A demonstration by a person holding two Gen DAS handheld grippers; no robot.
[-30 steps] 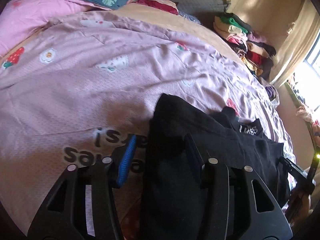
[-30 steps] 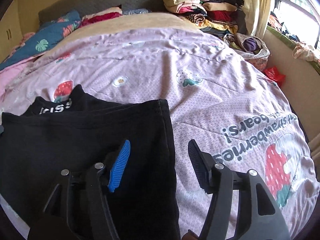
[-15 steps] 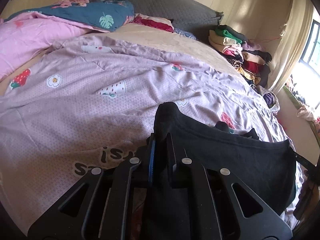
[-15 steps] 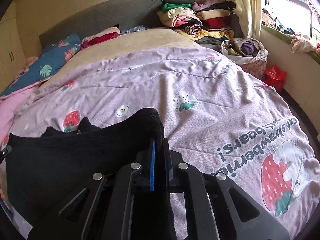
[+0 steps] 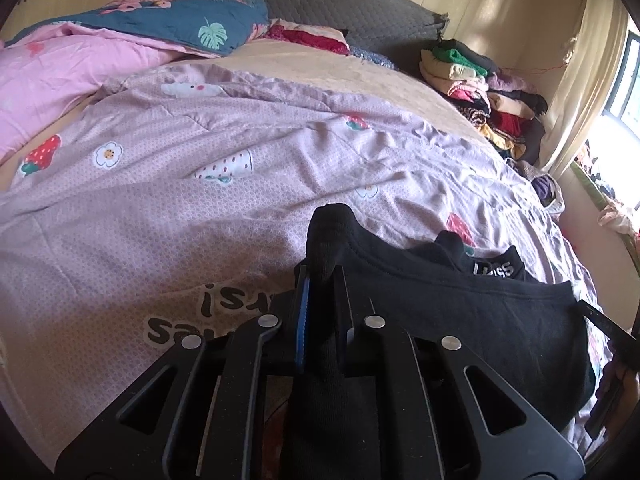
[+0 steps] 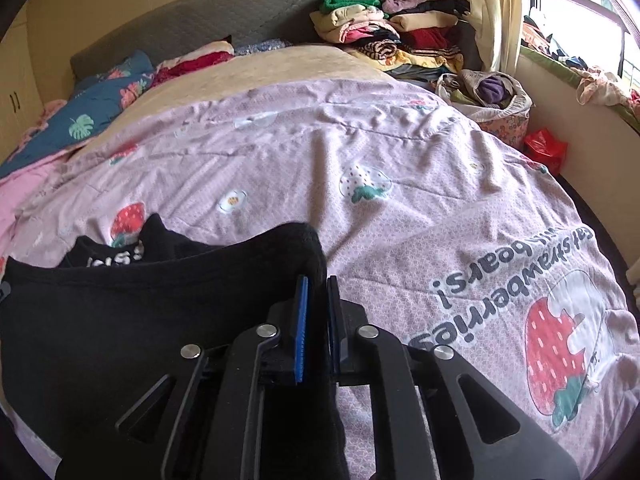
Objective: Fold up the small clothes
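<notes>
Black knit cloth fills the near part of both views: a small black garment (image 5: 460, 320) with a white-lettered neck band lies on the lilac strawberry-print quilt (image 5: 200, 184) of the bed, its near edge raised off the quilt. We hold it at two corners. Our left claw (image 5: 320, 280) has just closed and is clamped on one corner, a bunched tip of fabric poking out past its blue pad. Our right claw (image 6: 316, 292) pinches the opposite corner the same way; its jaws have eased very slightly apart in the last half second, yet cloth still sits pressed between the pads.

We judge the garment light, limp and not slippery; the hem sags between our two grips, so it will drape and follow wherever we carry it. Corners are the right hold, though the pinches are shallow, and a sharp tug could pull the cloth free. A tall stack of folded clothes (image 6: 384, 24) sits well apart by the headboard.
</notes>
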